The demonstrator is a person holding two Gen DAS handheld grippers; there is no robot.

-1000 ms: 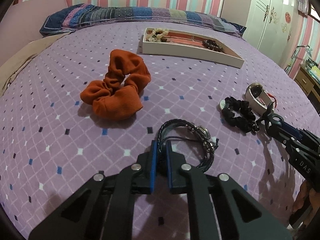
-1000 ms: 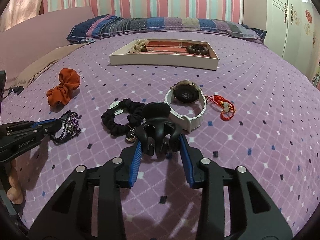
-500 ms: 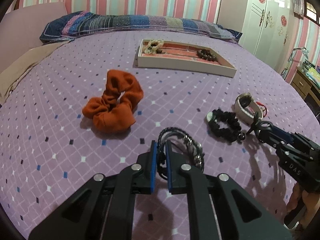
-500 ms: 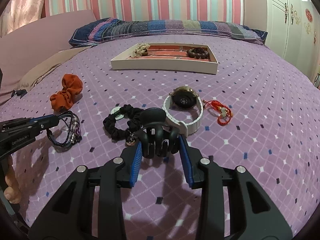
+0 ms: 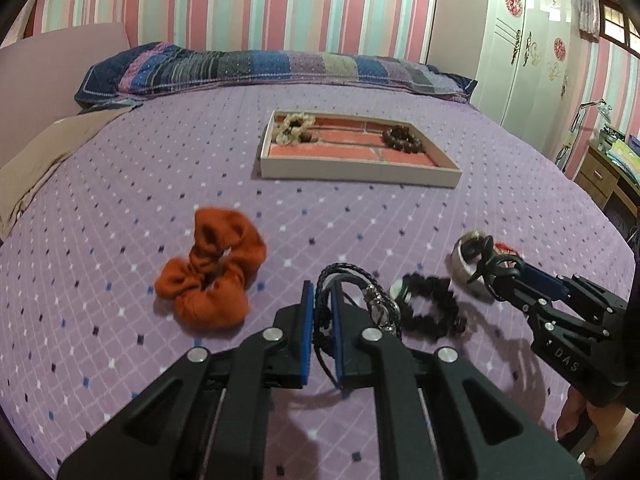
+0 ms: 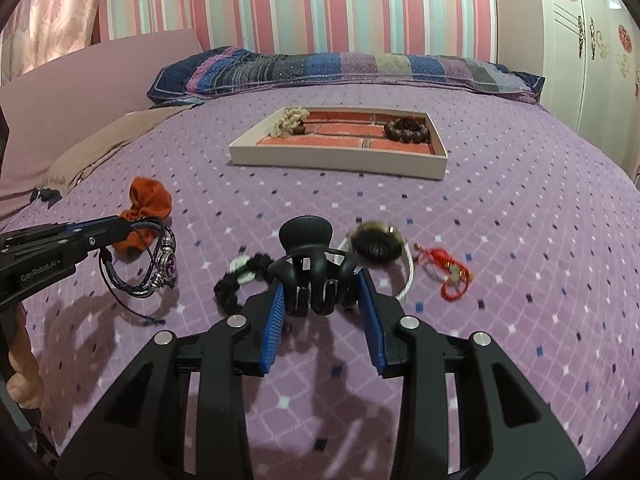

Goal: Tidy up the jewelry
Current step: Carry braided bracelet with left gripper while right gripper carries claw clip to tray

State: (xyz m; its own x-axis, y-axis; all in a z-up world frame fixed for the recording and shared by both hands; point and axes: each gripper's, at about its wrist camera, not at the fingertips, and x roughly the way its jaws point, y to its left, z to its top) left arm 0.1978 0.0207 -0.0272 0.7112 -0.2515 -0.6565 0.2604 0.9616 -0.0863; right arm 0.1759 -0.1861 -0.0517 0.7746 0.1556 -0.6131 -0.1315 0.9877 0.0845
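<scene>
My left gripper (image 5: 321, 312) is shut on a black braided bracelet (image 5: 352, 292) with a purple charm and holds it above the bed; it also shows in the right wrist view (image 6: 152, 260). My right gripper (image 6: 322, 300) is shut on a black claw hair clip (image 6: 312, 264), lifted off the bed; the clip also shows in the left wrist view (image 5: 490, 262). The white jewelry tray (image 5: 356, 170) with a red-brick liner lies far ahead and holds a cream scrunchie (image 5: 294, 128) and a brown bead bracelet (image 5: 402, 140).
On the purple bedspread lie an orange scrunchie (image 5: 212, 272), a black scrunchie (image 5: 430, 310), a white-strap watch (image 6: 380, 252) and a red cord charm (image 6: 450, 276). A striped pillow (image 6: 340, 70) lies behind the tray. A white wardrobe (image 5: 524, 48) stands at right.
Both grippers have risen off the bed with their items. The bracelet and the hair clip now hang clear of the bedspread, and the tray looks nearer to centre.
</scene>
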